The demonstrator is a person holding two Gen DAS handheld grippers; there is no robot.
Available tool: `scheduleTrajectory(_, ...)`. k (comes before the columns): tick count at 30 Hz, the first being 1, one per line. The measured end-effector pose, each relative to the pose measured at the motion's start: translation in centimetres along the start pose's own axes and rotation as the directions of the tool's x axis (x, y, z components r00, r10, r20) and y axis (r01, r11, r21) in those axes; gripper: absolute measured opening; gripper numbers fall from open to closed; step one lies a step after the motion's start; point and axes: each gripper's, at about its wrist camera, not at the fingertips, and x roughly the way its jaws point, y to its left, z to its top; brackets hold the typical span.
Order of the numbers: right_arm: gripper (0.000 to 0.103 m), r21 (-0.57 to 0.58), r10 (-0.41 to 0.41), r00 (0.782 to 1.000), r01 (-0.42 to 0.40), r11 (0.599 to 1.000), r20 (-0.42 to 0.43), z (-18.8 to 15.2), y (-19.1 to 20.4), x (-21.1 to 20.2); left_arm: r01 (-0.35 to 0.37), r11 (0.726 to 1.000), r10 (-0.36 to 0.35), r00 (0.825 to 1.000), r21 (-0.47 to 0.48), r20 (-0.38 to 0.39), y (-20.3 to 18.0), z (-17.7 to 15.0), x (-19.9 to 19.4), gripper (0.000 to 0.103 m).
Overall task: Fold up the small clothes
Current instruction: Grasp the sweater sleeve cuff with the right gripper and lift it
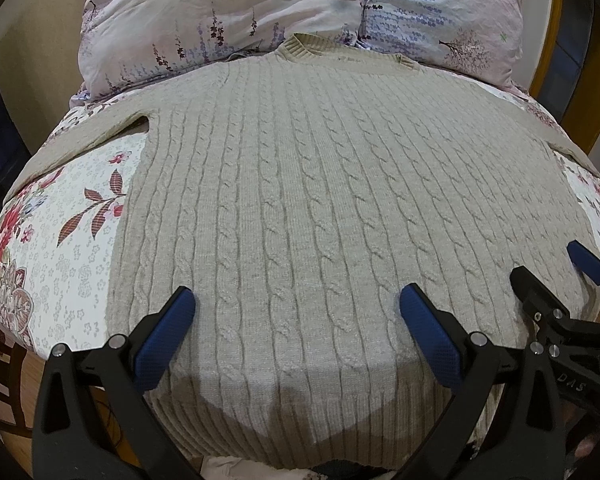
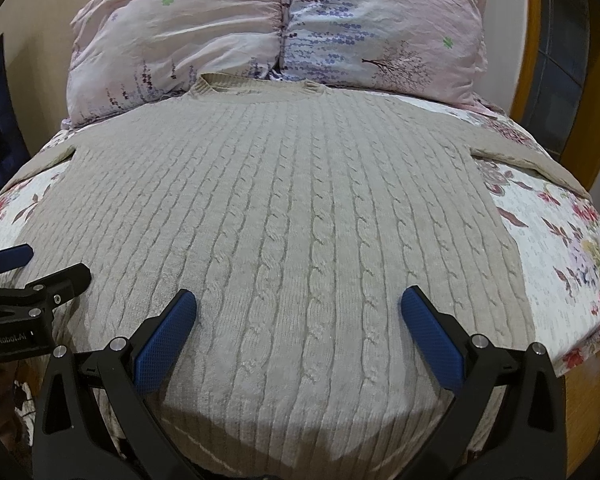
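Looking along both pairs of tongs, we see a beige cable-knit sweater [image 1: 300, 200] spread flat, front panel up, on a bed with a floral bedspread [image 1: 60, 232]. Its ribbed collar [image 1: 300, 46] lies at the far end, touching a pale pink flower-print pillow [image 1: 260, 8], and its sleeves reach outward to either side. The ribbed hem hangs over the near edge of the bed.

The left tongs [image 1: 296, 336] hover over the lower part of the sweater, released, with the blue pads [image 1: 168, 336] wide apart and nothing between them. The right tongs [image 2: 298, 336] are likewise released above the hem region, blue pads [image 2: 432, 340] spread wide, grasping nothing.

Each view catches the other tool at its edge. In the left wrist view we read "DAS" on the black body of the right tool; in the right wrist view we read "GenRobot.AI" on the left tool.
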Motion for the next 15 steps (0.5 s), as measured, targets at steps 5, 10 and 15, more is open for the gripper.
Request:
scheduleTrajectory(5,0.102,-0.025,0.042,0.999,-0.041,0.999,0.020,-0.1,-0.3,-0.1,0.011,1.000,-0.011,1.000,0.014,-0.025,0.1,0.6,0.4,0.101)
scheduleTrajectory(10,0.102,-0.029,0.085,0.996,-0.085,0.996,-0.004,1.3,-1.6,0.3,0.009,0.999,-0.008,1.000,0.044,-0.026,0.2,1.3,0.5,0.101)
scheduleTrajectory(15,0.102,0.169,0.093,0.995,-0.098,0.981,0.033,5.1,-8.2,0.5,-0.021,0.999,0.020,0.999,0.049,0.030,1.3,4.0,0.6,0.101)
